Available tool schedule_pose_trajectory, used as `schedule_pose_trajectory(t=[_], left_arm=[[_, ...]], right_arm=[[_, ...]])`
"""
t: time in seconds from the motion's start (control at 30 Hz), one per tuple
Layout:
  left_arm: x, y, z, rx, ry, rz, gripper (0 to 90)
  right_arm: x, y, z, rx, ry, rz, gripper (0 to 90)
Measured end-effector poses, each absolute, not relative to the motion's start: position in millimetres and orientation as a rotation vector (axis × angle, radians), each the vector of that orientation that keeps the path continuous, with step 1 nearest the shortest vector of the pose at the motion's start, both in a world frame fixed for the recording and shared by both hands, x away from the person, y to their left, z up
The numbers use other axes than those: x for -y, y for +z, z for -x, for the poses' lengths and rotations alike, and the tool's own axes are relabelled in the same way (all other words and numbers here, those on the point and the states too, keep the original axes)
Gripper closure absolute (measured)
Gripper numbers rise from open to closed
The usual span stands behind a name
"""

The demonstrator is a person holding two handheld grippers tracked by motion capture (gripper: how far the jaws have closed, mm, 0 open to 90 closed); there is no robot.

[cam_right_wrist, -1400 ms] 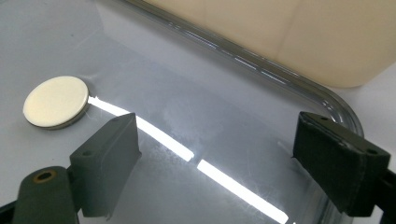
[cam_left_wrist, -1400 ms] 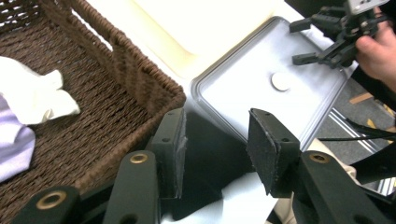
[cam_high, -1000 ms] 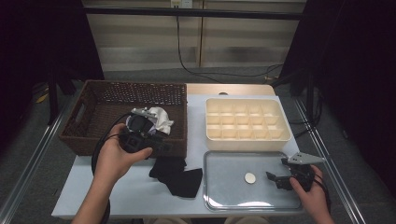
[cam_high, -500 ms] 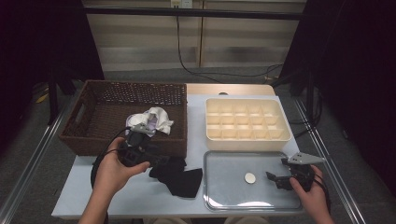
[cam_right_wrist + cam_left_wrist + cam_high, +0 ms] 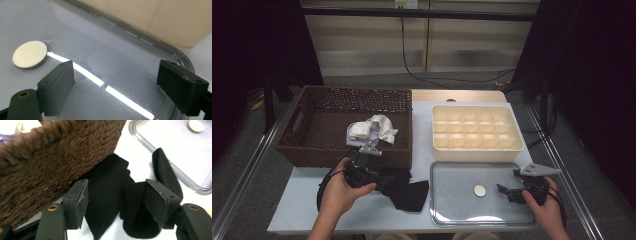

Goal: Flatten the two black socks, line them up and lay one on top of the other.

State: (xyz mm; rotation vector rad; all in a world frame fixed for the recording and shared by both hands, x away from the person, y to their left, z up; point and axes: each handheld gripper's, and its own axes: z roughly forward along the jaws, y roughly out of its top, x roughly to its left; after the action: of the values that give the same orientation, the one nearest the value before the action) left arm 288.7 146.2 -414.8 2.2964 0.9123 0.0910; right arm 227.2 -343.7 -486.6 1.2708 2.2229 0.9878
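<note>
A black cloth (image 5: 409, 192) lies crumpled on the white table just in front of the wicker basket (image 5: 312, 145). My left gripper (image 5: 383, 182) is low over the cloth's left end, jaws open. In the left gripper view my left gripper (image 5: 117, 195) straddles the black cloth (image 5: 107, 195); a raised fold lies against the right finger (image 5: 160, 200). White and lilac cloths (image 5: 371, 131) lie in the basket. My right gripper (image 5: 508, 192) hovers open over the silver tray (image 5: 452, 172). A small pale disc (image 5: 480, 190) sits left of it; the disc (image 5: 30, 55) lies beyond my right gripper (image 5: 120, 75).
A cream compartment box (image 5: 477, 132) stands behind the tray, its wall (image 5: 155, 22) close ahead in the right gripper view. The basket wall (image 5: 50, 165) presses close on the left jaw's side. Cables trail from both grippers. Metal rails run along the table's sides.
My left gripper has come down from the basket, where the white cloth stays, to the black cloth on the table. The right gripper has not moved.
</note>
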Motion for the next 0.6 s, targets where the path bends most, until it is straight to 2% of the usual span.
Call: schedule_pose_trajectory(t=[0.6], left_arm=[[-143, -449, -286, -0.937, 0.137, -2.278, 35.3]], right_arm=[[344, -487, -227, -2.221, 0.984, -1.270, 14.0]])
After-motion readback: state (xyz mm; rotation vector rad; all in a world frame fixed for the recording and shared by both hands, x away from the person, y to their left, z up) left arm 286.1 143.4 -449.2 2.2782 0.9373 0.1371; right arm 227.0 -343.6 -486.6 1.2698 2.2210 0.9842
